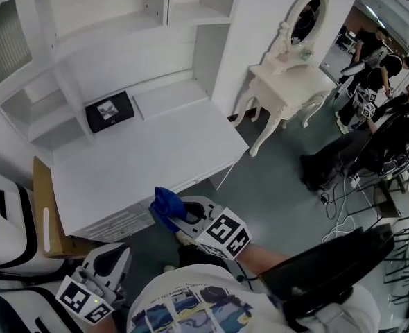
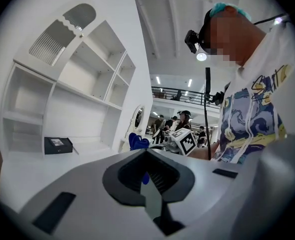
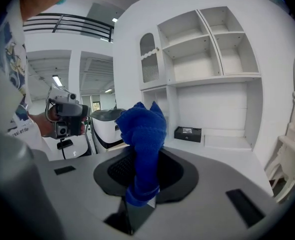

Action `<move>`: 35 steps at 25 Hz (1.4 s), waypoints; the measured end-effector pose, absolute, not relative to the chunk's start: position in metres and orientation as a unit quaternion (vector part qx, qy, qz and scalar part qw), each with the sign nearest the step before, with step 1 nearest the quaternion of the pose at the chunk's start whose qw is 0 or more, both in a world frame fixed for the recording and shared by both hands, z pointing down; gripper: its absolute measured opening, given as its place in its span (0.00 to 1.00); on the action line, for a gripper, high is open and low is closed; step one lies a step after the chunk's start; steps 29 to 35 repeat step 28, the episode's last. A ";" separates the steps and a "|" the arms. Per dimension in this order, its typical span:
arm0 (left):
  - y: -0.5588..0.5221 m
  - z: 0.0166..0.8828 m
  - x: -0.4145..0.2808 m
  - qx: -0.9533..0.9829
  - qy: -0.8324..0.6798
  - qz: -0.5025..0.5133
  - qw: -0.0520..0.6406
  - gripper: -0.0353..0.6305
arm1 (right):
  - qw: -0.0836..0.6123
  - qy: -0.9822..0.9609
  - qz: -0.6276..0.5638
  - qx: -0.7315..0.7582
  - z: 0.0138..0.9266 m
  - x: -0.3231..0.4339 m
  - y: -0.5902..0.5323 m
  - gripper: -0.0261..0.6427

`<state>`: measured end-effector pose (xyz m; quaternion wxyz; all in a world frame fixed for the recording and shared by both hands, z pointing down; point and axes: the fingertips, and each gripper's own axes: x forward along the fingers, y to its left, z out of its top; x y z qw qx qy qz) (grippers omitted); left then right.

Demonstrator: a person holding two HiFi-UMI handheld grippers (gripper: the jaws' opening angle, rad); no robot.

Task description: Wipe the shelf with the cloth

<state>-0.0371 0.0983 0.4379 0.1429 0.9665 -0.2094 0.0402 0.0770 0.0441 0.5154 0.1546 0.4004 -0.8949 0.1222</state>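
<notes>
A blue cloth [image 1: 164, 203] is bunched upright in my right gripper [image 1: 180, 214], which is shut on it just off the front edge of the white desk [image 1: 142, 165]. In the right gripper view the cloth [image 3: 145, 134] stands up out of the right gripper [image 3: 145, 156], and the white shelf unit [image 3: 207, 59] rises behind it. The shelf unit [image 1: 156, 89] stands at the back of the desk. A black box [image 1: 109, 111] lies on its lowest shelf. My left gripper [image 1: 113, 255] hangs low at the left, below the desk, shut with nothing held.
A white dressing table [image 1: 288, 82] with an oval mirror stands to the right of the desk. People [image 1: 385, 116] and cables are at the far right. A cardboard box [image 1: 48, 214] and a white machine [image 1: 3, 214] sit left of the desk.
</notes>
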 end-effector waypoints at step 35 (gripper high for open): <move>0.135 0.468 -0.012 0.964 -0.185 0.054 0.183 0.07 | 0.170 -0.897 0.123 0.389 0.527 0.082 0.102 0.20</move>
